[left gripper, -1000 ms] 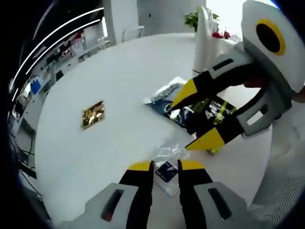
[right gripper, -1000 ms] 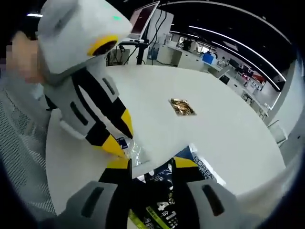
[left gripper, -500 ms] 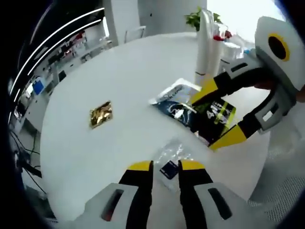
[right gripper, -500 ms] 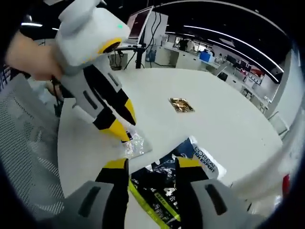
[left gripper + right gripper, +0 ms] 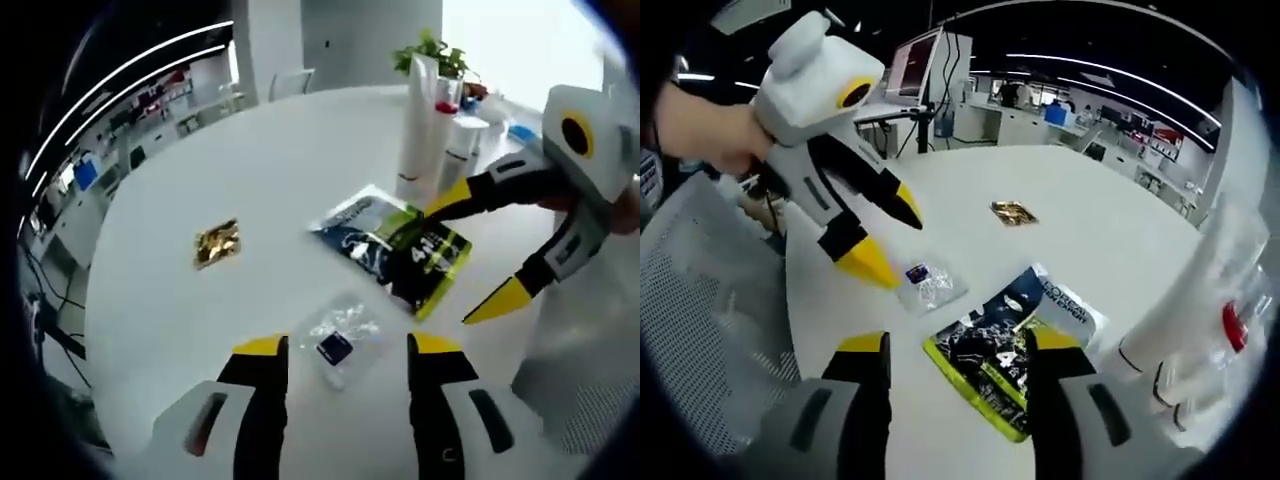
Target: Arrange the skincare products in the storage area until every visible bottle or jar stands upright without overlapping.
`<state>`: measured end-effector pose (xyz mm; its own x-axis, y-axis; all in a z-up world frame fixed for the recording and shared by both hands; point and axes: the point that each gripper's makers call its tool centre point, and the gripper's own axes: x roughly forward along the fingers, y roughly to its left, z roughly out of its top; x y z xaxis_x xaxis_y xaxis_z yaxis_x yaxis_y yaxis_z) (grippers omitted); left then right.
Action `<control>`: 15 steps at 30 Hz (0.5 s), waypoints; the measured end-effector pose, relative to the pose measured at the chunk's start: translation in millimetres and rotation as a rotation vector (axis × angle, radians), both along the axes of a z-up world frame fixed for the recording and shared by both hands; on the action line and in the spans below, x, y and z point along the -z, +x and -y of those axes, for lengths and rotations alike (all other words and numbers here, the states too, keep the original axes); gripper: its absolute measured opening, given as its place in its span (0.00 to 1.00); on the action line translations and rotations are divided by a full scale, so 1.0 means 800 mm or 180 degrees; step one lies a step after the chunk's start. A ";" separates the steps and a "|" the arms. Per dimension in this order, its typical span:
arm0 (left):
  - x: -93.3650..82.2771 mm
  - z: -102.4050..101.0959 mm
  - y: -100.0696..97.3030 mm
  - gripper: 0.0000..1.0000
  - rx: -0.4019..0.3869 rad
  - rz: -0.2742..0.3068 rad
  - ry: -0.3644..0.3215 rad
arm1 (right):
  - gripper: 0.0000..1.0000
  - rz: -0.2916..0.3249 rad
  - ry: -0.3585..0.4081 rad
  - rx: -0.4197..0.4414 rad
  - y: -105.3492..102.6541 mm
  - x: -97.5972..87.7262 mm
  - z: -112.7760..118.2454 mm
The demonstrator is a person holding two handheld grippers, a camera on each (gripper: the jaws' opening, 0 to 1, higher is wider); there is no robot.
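My left gripper (image 5: pixel 347 347) stands open just above a small clear sachet with a blue label (image 5: pixel 340 340), which lies flat on the white round table (image 5: pixel 250 170). My right gripper (image 5: pixel 958 342) is open too, hovering over a dark sachet pack with lime-green print (image 5: pixel 1005 345). In the left gripper view the right gripper (image 5: pixel 472 252) reaches in beside that pack (image 5: pixel 395 250). In the right gripper view the left gripper (image 5: pixel 890 240) hangs over the clear sachet (image 5: pixel 925 283). A tall white tube (image 5: pixel 417 120) stands upright with smaller bottles (image 5: pixel 460 135) at the table's far side.
A small gold sachet (image 5: pixel 217 243) lies alone further out on the table, seen also as the gold sachet (image 5: pixel 1013 211). A white mesh chair (image 5: pixel 700 290) stands by the table edge. A hand (image 5: pixel 690 120) holds the left gripper. The tall tube (image 5: pixel 1185 300) rises close at right.
Both grippers have opened wide and drawn back. The left has let go of the clear sachet and the right of the dark pack; both packs now lie flat on the table.
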<state>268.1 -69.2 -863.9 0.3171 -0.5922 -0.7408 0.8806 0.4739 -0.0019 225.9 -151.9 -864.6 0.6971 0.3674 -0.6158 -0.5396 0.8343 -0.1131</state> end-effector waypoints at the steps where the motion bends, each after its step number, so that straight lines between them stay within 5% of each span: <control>1: -0.001 0.000 -0.003 0.46 0.0001 -0.0002 0.0004 | 0.57 -0.0007 0.0013 0.0034 -0.003 -0.001 0.003; 10: -0.016 -0.003 -0.020 0.65 -0.0093 -0.0112 -0.0184 | 0.65 0.0026 0.0083 0.0185 -0.035 -0.018 0.019; 15: -0.017 -0.022 -0.028 0.69 -0.0415 -0.0275 -0.0259 | 0.76 0.0040 0.0170 0.0325 -0.054 -0.025 0.035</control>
<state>245.8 -51.4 -850.6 0.3324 -0.6094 -0.7198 0.8065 0.5793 -0.1179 183.1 -179.5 -844.2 0.7400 0.3260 -0.5883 -0.4504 0.8898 -0.0734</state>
